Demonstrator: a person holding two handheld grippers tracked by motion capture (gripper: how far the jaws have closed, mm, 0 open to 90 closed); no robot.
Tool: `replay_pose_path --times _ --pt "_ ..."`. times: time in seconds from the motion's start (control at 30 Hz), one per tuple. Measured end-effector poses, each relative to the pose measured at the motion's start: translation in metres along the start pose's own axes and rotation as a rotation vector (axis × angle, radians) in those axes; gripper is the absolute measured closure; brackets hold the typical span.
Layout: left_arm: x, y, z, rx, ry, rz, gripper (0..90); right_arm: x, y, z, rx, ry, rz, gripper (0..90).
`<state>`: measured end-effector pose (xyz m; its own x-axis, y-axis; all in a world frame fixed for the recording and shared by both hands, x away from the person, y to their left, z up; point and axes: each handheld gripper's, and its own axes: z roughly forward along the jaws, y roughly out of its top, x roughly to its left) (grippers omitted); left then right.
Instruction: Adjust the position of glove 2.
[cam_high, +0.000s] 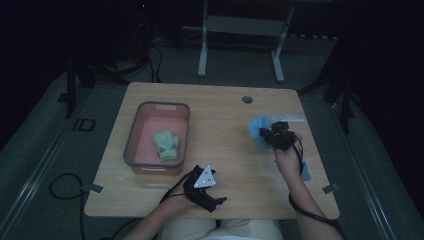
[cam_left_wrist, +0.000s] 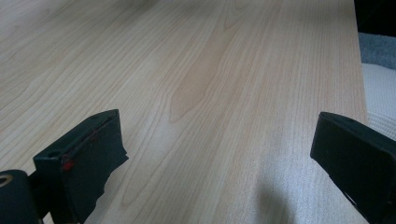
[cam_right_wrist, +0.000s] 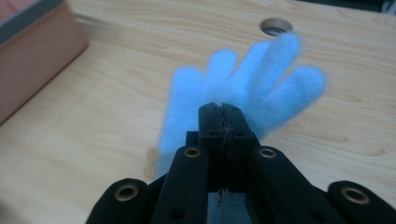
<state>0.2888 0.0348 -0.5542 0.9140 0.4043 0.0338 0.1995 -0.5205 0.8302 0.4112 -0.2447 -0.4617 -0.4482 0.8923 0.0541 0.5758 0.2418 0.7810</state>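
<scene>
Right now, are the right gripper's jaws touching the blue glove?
Touching. In the right gripper view the right gripper has its jaws pressed together on the edge of the blue glove, which hangs from them.

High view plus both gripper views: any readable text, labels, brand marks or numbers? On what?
"ID": pale marking on the dark floor left of the light wooden table, in the high view; it may be part of a longer mark.
No other text: none legible on the pink plastic bin with grey rim, the fuzzy blue glove, or the green item in the bin.
</scene>
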Motion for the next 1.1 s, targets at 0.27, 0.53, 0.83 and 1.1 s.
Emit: replay_pose_path --times 0.27,0.53,0.83,1.1 --pt "0.002 0.0 -0.001 -0.004 0.011 -0.002 2.4 0.051 -0.02 -0.024 -0.041 0.016 0.074 88.4" --pt "0.002 -0.001 -0.001 -0.006 0.012 0.0 2.4 0.077 -0.053 -0.016 0.014 0.004 0.103 88.4" --pt "0.002 -0.002 -0.001 -0.006 0.014 0.009 2.4 0.084 -0.072 0.003 0.045 -0.023 0.122 88.3" --pt "0.002 -0.002 -0.001 -0.006 0.004 0.007 2.4 0.086 -0.088 0.027 0.091 -0.03 0.132 86.8"
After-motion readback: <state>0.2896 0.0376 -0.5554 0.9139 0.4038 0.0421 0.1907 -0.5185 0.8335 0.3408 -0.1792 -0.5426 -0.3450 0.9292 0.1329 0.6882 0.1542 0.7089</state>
